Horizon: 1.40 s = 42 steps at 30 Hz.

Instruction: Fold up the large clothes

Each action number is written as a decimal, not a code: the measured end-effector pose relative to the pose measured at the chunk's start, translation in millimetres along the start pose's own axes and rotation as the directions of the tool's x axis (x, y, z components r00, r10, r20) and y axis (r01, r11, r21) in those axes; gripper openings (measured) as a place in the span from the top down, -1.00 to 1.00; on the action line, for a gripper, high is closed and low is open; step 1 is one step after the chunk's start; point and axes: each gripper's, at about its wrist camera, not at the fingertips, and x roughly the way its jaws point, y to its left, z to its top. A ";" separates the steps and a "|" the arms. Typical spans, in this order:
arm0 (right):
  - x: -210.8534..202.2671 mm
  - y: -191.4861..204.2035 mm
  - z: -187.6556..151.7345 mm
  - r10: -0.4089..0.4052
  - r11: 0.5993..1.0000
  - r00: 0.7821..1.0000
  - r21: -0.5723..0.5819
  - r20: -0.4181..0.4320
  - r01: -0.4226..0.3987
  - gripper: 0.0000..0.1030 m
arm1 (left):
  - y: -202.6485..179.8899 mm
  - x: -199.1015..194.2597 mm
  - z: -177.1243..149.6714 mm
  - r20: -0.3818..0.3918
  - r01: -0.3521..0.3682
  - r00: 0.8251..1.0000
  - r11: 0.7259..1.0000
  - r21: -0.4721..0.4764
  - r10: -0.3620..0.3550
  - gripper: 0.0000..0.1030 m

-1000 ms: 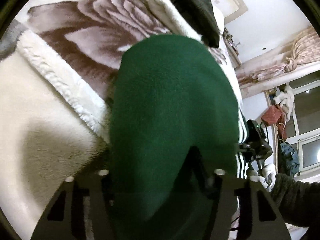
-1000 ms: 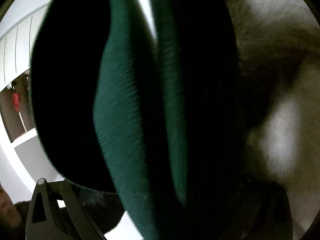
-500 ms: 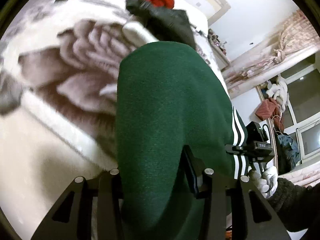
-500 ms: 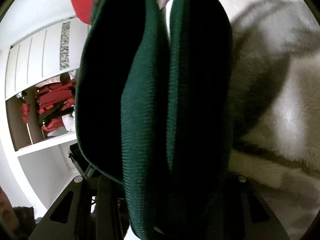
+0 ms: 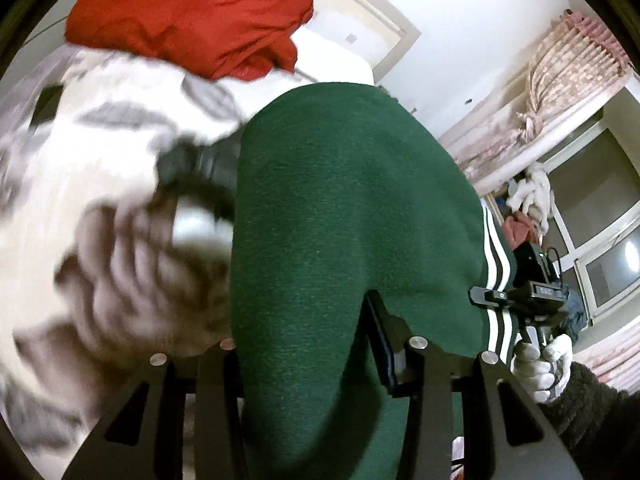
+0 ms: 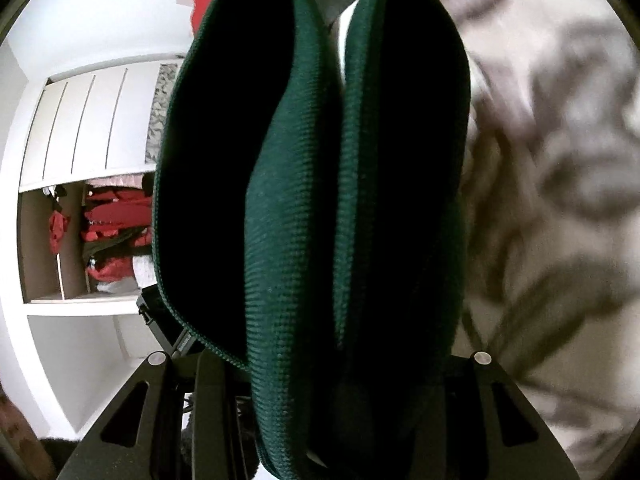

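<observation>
A large dark green garment (image 5: pixel 352 216) with white side stripes (image 5: pixel 496 264) fills the middle of the left wrist view. My left gripper (image 5: pixel 308 344) is shut on it, the cloth bulging up between the fingers. In the right wrist view the same green garment (image 6: pixel 296 216) hangs in two thick ribbed folds. My right gripper (image 6: pixel 320 364) is shut on those folds. The right gripper also shows in the left wrist view (image 5: pixel 520 300), held by a white-gloved hand at the striped edge. Both grippers hold the garment lifted above the bed.
A cream and brown patterned fleece blanket (image 5: pixel 100 240) covers the bed below; it also shows in the right wrist view (image 6: pixel 560 200). A red garment (image 5: pixel 192 16) and a dark item (image 5: pixel 200 172) lie at the bed's far end. A window with curtains (image 5: pixel 580 80) is right. An open wardrobe (image 6: pixel 80 240) is left.
Both grippers have risen and tilted up with the green garment. The red garment and the wardrobe have come into view, and the blanket lies further below.
</observation>
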 end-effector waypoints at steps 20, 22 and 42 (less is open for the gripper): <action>122.9 -5.5 363.3 -0.143 0.987 0.990 0.071 -0.003 0.143 0.17 | 151.9 179.9 167.7 -0.195 -0.053 0.980 0.994 -0.099 0.033 -0.16; 122.4 -9.2 367.5 -0.138 0.987 0.990 0.081 -0.014 0.138 0.06 | 142.6 173.1 165.8 -0.196 -0.089 0.978 0.994 -0.068 0.074 -0.29; 78.0 138.7 130.9 -0.804 0.435 0.413 -0.049 0.428 0.899 -0.83 | -41.3 30.4 72.6 0.106 -0.653 0.757 0.741 0.157 0.645 -0.89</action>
